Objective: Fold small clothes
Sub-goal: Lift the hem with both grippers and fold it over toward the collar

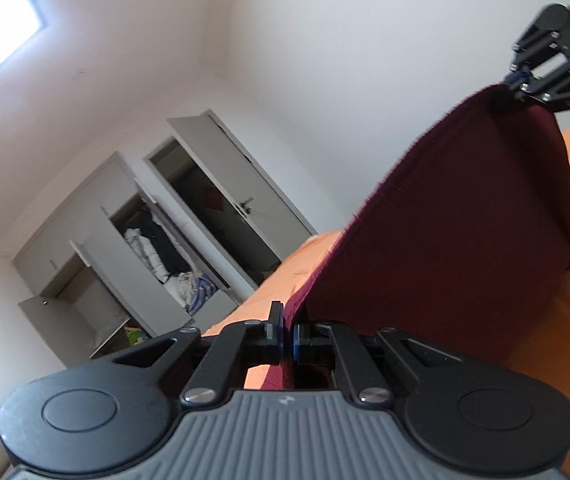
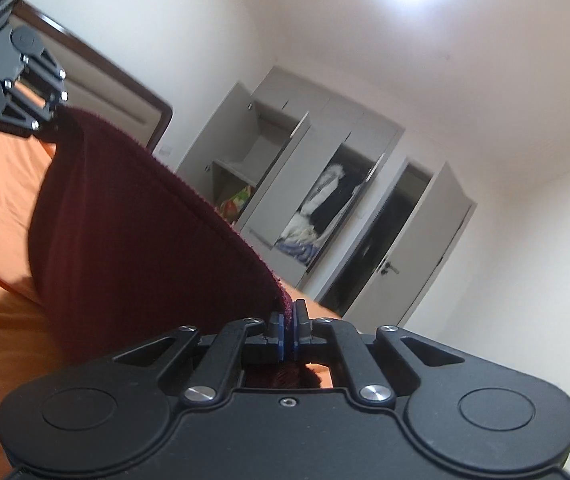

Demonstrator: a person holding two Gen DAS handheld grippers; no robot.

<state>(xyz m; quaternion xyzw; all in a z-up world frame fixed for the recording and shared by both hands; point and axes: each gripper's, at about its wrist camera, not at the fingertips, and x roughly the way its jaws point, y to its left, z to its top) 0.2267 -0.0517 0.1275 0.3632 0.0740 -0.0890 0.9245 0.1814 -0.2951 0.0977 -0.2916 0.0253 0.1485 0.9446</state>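
Orange bedsheet [image 1: 557,320]: covers the bed and lies beneath everything else. Grey wardrobe [image 2: 325,168]: stands against the far wall, doors open, clothes visible inside. Dark maroon knitted garment [image 1: 465,220]: lifted off the sheet, stretched between both tools and sagging in the middle. Left gripper [image 1: 287,338]: pads closed narrow on one garment corner. Right gripper [image 2: 287,334]: pads pinched on the opposite corner.

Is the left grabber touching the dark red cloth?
Touching. The left wrist view shows the left gripper shut on the maroon cloth's corner, pinched between its blue pads.
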